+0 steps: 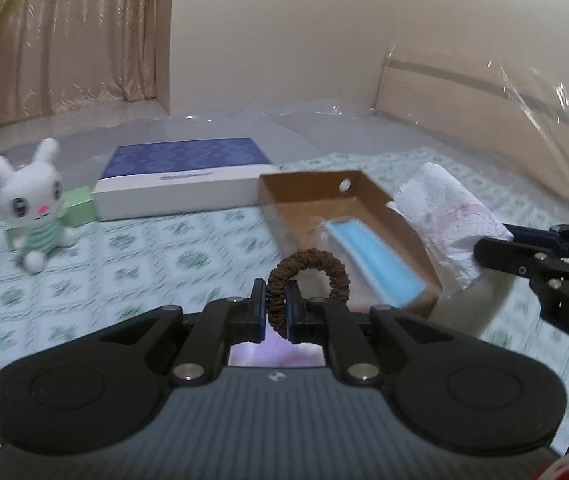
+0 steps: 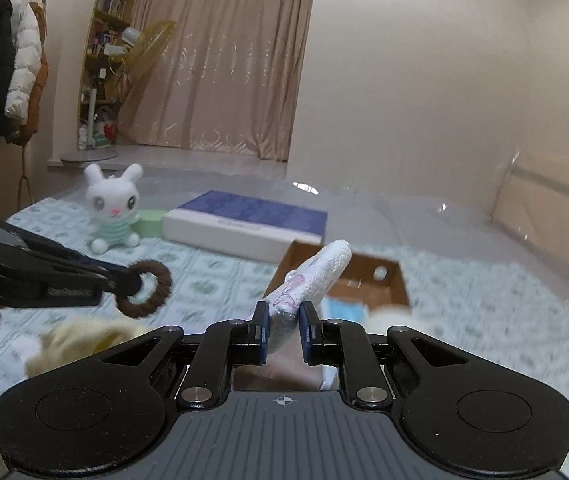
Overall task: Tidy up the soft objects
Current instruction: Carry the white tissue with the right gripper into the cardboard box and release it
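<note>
My left gripper (image 1: pixel 275 307) is shut on a brown hair scrunchie (image 1: pixel 310 272), which stands up as a ring above the fingers; the same scrunchie (image 2: pixel 146 289) shows at the left of the right wrist view. My right gripper (image 2: pixel 283 330) is shut on a white tissue pack with pink print (image 2: pixel 316 276), lifted off the bed; that pack (image 1: pixel 444 216) hangs at the right of the left wrist view. An open cardboard box (image 1: pixel 364 200) lies just beyond both, with a blue face mask (image 1: pixel 372 256) inside. A white plush rabbit (image 1: pixel 32 204) sits at the far left.
A flat blue-and-white box (image 1: pixel 180 180) and a small green box (image 1: pixel 80 206) lie behind the rabbit on the patterned bedspread (image 1: pixel 144 248). A pale yellow fluffy item (image 2: pixel 80 340) lies near the left. Clear plastic sheeting (image 1: pixel 504 112) covers the far right. A white roll (image 1: pixel 480 308) sits under the tissue pack.
</note>
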